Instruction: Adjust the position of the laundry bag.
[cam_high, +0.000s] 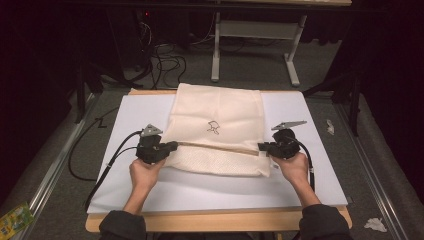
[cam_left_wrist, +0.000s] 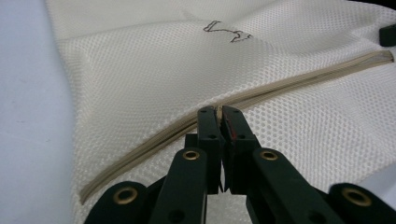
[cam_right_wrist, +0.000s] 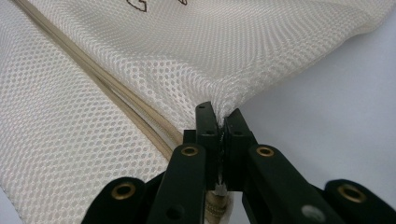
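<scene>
My left gripper (cam_high: 172, 146) and right gripper (cam_high: 261, 146), each black and angular with brass-coloured rivets, sit at opposite ends of the beige zipper band (cam_high: 215, 147) that crosses a cream honeycomb-mesh fabric bag (cam_high: 220, 112). In the left gripper view, the two flat black fingers (cam_left_wrist: 210, 123) are clamped together on the zipper band (cam_left_wrist: 280, 86), with a sliver of pale tape pinched between their tips; the band runs off as a ribbed, stacked strip, slightly raised above the mesh. In the right gripper view, the fingers (cam_right_wrist: 205, 123) are pressed shut on the bunched corner of the bag (cam_right_wrist: 224, 56), where the netting gathers into a soft peak and the zipper band (cam_right_wrist: 116, 93) trails away beside it.

The bag lies flat in the middle of a smooth white rectangular sheet (cam_high: 310, 170) that covers the wooden tabletop (cam_high: 225, 220), the near flap below the zipper showing a coarser weave. Farther up, a small dark line-drawn emblem (cam_high: 213, 127) marks the bag's broad upper panel, whose far edge reaches the back of the tabletop. Beyond it, black cables (cam_high: 167, 62) coil on grey carpet (cam_high: 250, 65) beside a pale metal table frame (cam_high: 255, 35).
</scene>
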